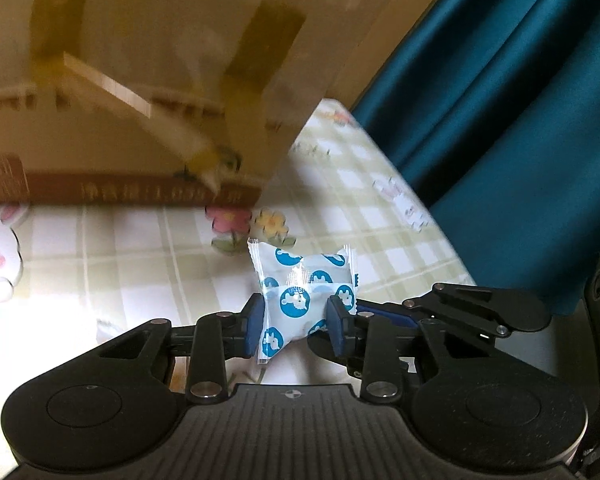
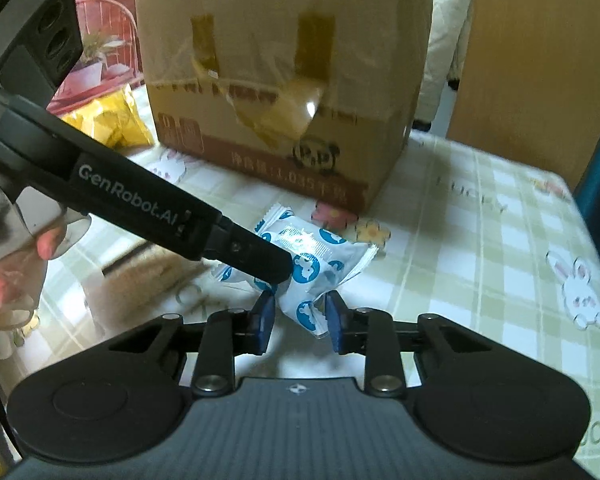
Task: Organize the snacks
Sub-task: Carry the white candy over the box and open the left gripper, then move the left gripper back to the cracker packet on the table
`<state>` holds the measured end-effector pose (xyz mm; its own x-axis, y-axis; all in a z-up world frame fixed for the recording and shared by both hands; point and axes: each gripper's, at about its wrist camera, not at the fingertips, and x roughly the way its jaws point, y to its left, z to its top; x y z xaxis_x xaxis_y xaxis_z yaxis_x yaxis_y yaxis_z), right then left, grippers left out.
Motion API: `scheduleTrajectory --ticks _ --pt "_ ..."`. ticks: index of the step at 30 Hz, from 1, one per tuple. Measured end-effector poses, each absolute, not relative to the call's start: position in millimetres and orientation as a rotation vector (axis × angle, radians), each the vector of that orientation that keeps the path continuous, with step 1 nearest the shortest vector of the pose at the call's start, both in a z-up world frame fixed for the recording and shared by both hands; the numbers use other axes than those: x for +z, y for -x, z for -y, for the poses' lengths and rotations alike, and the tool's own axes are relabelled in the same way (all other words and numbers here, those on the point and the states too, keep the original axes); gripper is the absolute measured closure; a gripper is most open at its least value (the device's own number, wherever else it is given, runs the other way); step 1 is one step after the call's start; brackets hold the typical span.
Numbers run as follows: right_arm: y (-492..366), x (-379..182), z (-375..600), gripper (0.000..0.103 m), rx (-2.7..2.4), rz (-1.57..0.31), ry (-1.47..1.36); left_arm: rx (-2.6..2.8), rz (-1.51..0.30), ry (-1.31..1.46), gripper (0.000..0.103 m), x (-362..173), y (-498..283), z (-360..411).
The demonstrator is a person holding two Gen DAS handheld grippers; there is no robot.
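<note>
Both grippers, left gripper [image 1: 296, 324] and right gripper [image 2: 298, 322], pinch one white blue-spotted plastic snack packet [image 1: 300, 300] above the checked tablecloth [image 1: 140, 248] before one taped cardboard box [image 2: 284, 80]; only the right view shows the yellow bag [image 2: 112, 120].

Snack packet [image 1: 300, 300] is showing white with blue circles; tablecloth [image 2: 480, 240] is showing green-and-white check; curtain [image 1: 500, 120] is showing teal
</note>
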<state>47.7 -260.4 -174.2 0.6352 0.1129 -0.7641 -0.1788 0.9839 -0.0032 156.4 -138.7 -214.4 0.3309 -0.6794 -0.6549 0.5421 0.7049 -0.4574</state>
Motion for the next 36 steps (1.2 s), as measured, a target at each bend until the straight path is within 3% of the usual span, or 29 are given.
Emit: scheduleTrajectory --ticks 19,25,29,36 --pt "-119.7 -32.5 226.6 0.073 0.166 -0.514 0.252 -0.754 -0.543 0.206 0.067 -49.7 -200.2 100.1" --pt "-172.7 -29.3 226.0 0.072 0.163 -0.54 0.229 -0.712 -0.606 0.239 0.065 -43.3 -254.5 105.3" --pt "-186.7 -34.1 230.8 0.065 0.106 -0.559 0.196 -0.652 -0.62 0.25 0.05 -43.8 -269.9 103.8" --pt "-148.3 -26.9 236.7 0.059 0.125 -0.526 0.142 -0.65 -0.559 0.189 0.049 -39.9 -234.0 67.0"
